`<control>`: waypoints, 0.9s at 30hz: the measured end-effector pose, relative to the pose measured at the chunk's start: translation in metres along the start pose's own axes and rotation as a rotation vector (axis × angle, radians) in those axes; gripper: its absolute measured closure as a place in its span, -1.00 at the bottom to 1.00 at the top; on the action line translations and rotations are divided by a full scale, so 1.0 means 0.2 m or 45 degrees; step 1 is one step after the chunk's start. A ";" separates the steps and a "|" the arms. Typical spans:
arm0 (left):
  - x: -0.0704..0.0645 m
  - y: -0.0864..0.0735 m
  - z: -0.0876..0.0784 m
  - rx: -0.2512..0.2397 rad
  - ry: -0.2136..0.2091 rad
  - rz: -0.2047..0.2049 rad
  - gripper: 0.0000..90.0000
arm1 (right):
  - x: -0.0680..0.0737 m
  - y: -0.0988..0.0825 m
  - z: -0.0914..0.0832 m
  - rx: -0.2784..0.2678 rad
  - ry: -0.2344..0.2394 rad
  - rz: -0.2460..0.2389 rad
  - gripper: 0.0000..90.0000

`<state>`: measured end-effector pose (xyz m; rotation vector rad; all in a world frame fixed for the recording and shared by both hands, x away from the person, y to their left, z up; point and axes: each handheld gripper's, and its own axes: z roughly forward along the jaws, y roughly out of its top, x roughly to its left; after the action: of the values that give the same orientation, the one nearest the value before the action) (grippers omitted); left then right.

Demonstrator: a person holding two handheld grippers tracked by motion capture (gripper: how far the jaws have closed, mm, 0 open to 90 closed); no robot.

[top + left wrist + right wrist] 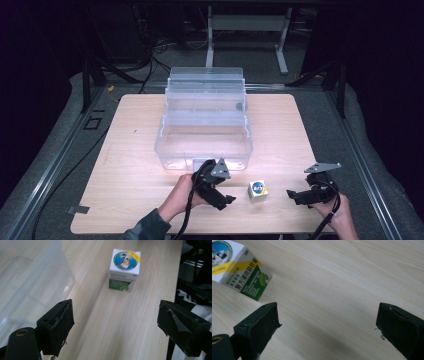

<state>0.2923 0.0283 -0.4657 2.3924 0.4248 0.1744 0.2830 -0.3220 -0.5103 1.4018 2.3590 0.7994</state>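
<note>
We have both grippers low at the near table edge, jaws wide apart and empty: left gripper (226, 200) and right gripper (291, 195), with the small box (258, 190) standing on the table (130, 150) between them, untouched. For a clean pick, we judge either gripper should square its jaws to two flat box faces before closing. Beyond sits the clear bin (205, 135). Count: two grippers, one box, one bin.

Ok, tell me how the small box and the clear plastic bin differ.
The small box is opaque, white and green with a printed picture; the clear plastic bin is see-through and unprinted. The box is far smaller than the bin. The box is closed, while the bin is open-topped. Both rest on the wooden table.
</note>
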 end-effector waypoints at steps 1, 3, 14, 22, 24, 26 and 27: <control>0.00 -0.03 -0.02 0.009 0.018 -0.008 -0.69 | 0.02 0.02 -0.01 0.000 0.006 0.009 -0.93; 0.00 -0.07 -0.05 0.012 0.033 -0.024 -0.69 | 0.04 0.04 -0.02 0.002 0.007 0.013 -0.95; 0.06 -0.34 -0.20 0.033 0.124 -0.228 -0.74 | 0.16 0.17 -0.04 0.035 0.077 0.019 -1.00; 0.12 -0.51 -0.25 0.072 0.196 -0.373 -0.74 | 0.31 0.30 -0.02 0.064 0.128 -0.071 -1.00; 0.13 -0.54 -0.26 0.074 0.208 -0.401 -0.74 | 0.35 0.33 0.00 0.083 0.125 -0.097 -1.00; 0.15 -0.56 -0.27 0.081 0.229 -0.420 -0.74 | 0.39 0.35 0.03 0.112 0.131 -0.120 -1.00; 0.16 -0.58 -0.27 0.083 0.236 -0.436 -0.74 | 0.41 0.36 0.04 0.131 0.127 -0.135 -1.00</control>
<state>0.2792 0.1542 -0.5008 2.3318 0.9298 0.2300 0.3001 -0.2212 -0.4714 1.2897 2.5604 0.7448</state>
